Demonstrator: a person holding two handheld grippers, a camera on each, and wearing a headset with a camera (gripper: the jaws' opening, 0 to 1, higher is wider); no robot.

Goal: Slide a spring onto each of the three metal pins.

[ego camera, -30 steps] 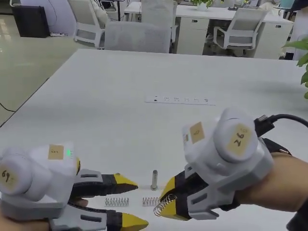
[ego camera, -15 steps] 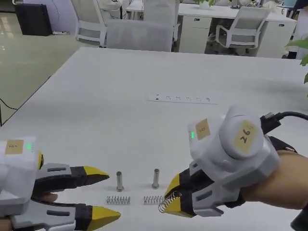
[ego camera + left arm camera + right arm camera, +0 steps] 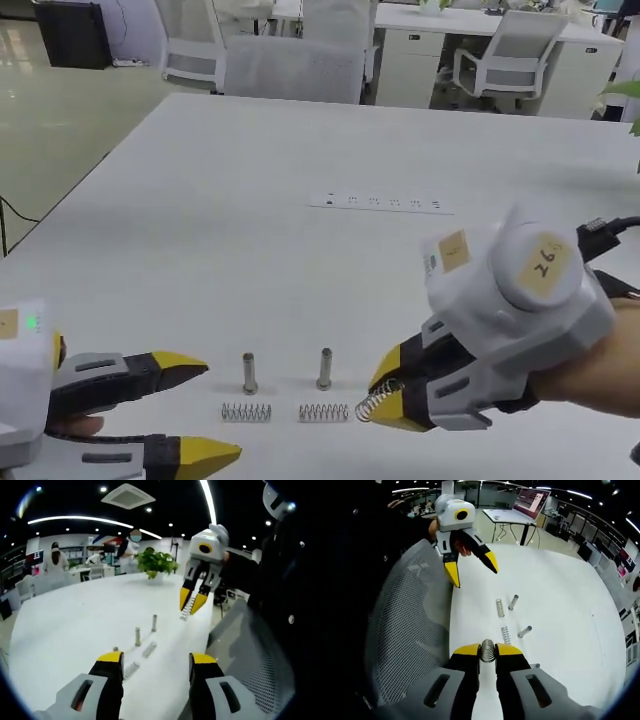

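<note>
In the head view, the right gripper [image 3: 388, 397], white-bodied with black, yellow-tipped jaws, was clenched on a small steel coil, the held spring [image 3: 371, 404]. It hung just above the white tabletop [image 3: 300, 250], near the right-hand pin [image 3: 324, 368], a short upright metal peg. The left-hand pin [image 3: 249, 372] stood beside that one, and two loose springs [image 3: 246, 411] lay flat just in front of the pins. The left gripper [image 3: 215, 412] hovered at the lower left, jaws spread and holding nothing.

In the left gripper view, that gripper's own yellow tips [image 3: 156, 659] stood wide apart. Beyond them were the pins [image 3: 137, 636], the loose springs [image 3: 149, 649] and the right gripper [image 3: 193, 599] with the coil dangling from its tips.

In the right gripper view, the held spring [image 3: 488, 650] sat end-on between the closed tips [image 3: 488, 653], its bore facing the camera. The pins [image 3: 513, 602] stood ahead, and the left gripper [image 3: 470, 562] gaped above a grey mesh chair back [image 3: 405, 630].

The step in hand looked like threading this coil onto the nearest pin. It would probably go best with the spring's axis turned upright, its open end centred over the pin's top, and a straight descent. The free gripper could steady the pin's base, since a freestanding peg might topple under a sideways nudge.
</note>
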